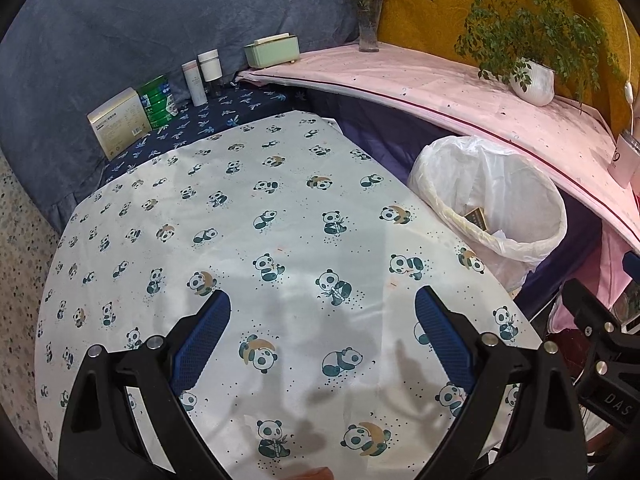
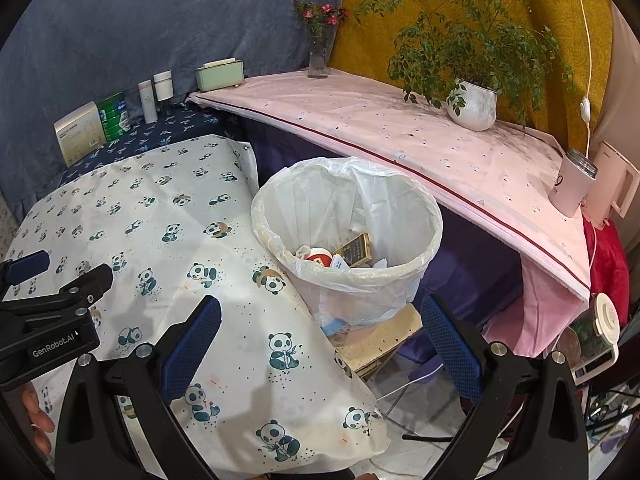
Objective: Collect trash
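White plastic-lined bin (image 2: 348, 236) beside the surface (image 1: 280, 220) already holds the trash (image 2: 340, 254); both hand-held grippers, left (image 1: 322, 316) and right (image 2: 320, 320), gape wide and empty, so a careless sweep could tip it.

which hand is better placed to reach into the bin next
Right. The right gripper is open and looks straight down on the bin with its trash in view. The left gripper, also open, faces the panda tablecloth, bin off to its side.
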The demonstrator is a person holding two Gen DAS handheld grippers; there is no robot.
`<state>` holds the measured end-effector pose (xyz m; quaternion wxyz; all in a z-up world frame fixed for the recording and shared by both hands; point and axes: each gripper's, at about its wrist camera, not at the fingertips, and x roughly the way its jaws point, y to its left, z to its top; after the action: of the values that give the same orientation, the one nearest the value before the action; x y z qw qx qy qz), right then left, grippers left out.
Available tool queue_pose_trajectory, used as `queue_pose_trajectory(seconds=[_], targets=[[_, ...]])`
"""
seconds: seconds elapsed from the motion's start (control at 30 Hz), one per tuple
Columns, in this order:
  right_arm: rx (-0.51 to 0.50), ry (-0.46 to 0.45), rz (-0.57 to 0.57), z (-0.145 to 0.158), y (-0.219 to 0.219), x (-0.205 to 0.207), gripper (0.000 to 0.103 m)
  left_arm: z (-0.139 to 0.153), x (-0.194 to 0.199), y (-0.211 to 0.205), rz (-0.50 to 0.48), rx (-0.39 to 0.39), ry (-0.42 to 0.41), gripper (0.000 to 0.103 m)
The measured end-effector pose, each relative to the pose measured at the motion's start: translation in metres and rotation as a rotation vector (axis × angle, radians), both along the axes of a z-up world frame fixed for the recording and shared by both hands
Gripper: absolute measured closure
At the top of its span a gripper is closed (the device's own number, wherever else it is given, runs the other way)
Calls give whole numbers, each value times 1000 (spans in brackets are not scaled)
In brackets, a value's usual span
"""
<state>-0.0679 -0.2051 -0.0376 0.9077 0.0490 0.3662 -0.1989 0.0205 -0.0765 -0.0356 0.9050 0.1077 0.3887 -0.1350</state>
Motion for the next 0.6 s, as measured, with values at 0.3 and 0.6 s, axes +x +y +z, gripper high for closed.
queue_pose_trajectory(seconds=[0.3, 0.6], targets=[[-1, 2, -5, -2, -6, 2, 6, -5, 4, -2, 7, 15, 0, 14], [6, 5, -18, -6, -14, 4, 6, -10, 7, -13, -13, 32, 7, 14]])
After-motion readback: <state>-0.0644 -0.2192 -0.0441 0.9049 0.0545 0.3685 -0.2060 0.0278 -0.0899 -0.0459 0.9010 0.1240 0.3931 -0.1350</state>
